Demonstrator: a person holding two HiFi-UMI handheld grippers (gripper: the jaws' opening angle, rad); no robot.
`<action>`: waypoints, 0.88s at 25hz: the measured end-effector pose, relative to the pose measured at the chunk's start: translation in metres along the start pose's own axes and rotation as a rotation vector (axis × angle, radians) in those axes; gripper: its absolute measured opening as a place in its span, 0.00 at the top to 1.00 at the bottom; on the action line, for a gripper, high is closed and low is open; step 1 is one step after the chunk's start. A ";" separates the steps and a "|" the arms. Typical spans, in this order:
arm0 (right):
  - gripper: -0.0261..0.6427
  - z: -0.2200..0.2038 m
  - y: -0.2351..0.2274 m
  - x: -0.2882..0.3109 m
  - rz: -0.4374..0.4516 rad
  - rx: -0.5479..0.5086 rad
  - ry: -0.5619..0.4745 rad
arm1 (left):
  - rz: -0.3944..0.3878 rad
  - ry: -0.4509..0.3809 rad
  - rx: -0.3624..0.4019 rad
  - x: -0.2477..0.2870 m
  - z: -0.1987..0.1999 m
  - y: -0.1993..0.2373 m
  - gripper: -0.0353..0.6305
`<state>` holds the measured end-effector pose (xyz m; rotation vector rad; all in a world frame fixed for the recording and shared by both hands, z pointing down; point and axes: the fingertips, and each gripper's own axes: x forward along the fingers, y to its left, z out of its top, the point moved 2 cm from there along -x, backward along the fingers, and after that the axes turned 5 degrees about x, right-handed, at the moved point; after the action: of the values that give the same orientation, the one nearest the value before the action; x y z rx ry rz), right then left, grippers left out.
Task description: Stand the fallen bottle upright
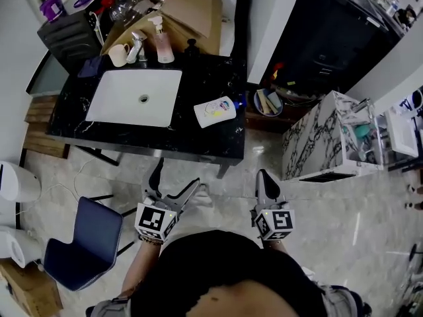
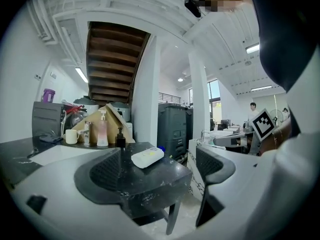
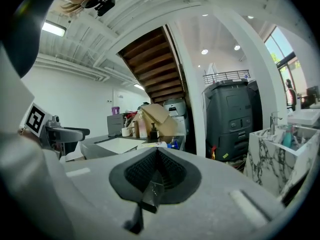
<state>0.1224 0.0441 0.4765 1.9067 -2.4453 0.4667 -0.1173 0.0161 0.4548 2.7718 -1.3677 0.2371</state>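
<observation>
The bottle [image 1: 215,111] lies flat on the table [image 1: 198,140], right of the sink [image 1: 125,104]. Both hang well short: left claw [image 1: 177,177] spread wide, right claw [image 1: 264,177] pinched closed, empty. Approach stage, I reckon. Next, reach in and grip its body.

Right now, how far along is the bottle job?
Done: nothing; the bottle lies on its side on the counter. In hand: nothing; left hand-held gripper open, right hand-held gripper shut, both short of the counter. Left: grasp it, stand it upright.
</observation>
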 end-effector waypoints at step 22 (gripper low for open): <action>0.96 0.027 -0.038 0.113 -0.132 0.056 -0.030 | -0.297 0.039 0.077 0.161 0.014 0.047 0.27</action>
<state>0.1343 -0.0777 0.4801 2.0950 -2.3285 0.5105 -0.0565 -0.1402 0.4648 2.9659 -0.9403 0.3345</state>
